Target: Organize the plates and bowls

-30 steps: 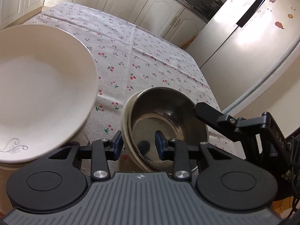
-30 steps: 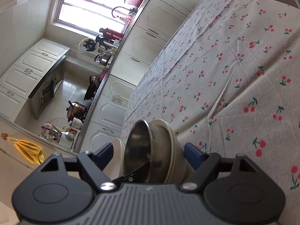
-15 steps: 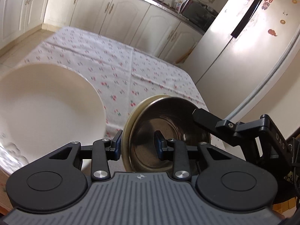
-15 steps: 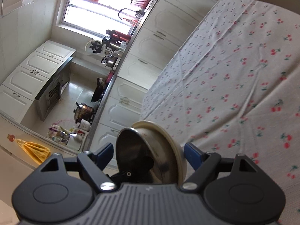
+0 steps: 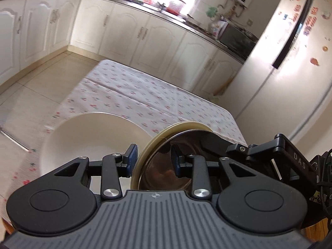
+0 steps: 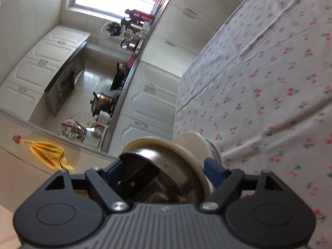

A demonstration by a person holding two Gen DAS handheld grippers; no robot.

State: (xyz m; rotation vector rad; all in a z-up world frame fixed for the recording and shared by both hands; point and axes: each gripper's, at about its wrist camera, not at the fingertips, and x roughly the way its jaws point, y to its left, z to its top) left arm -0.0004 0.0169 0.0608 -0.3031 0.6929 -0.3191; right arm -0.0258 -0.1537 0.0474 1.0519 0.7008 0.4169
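A steel bowl (image 5: 182,161) nested in a cream bowl (image 5: 153,143) is held tilted above the table. My left gripper (image 5: 153,159) is shut on the rim of the two bowls. My right gripper (image 6: 166,172) straddles the same bowls (image 6: 166,166) from the other side, its blue pads (image 6: 211,170) at the cream rim. Its black finger (image 5: 217,145) reaches inside the steel bowl in the left wrist view. A large white bowl (image 5: 91,141) sits on the cherry-print tablecloth (image 5: 145,97) to the left of the held bowls. It also shows in the right wrist view (image 6: 193,143).
White kitchen cabinets (image 5: 124,27) run along the far wall with a cluttered counter. A refrigerator (image 5: 290,62) stands at the right beyond the table. The tablecloth (image 6: 269,72) fills the right wrist view's right side.
Both grippers have lifted the nested bowls up and back from the table. The white bowl now lies lower and farther away in the left wrist view.
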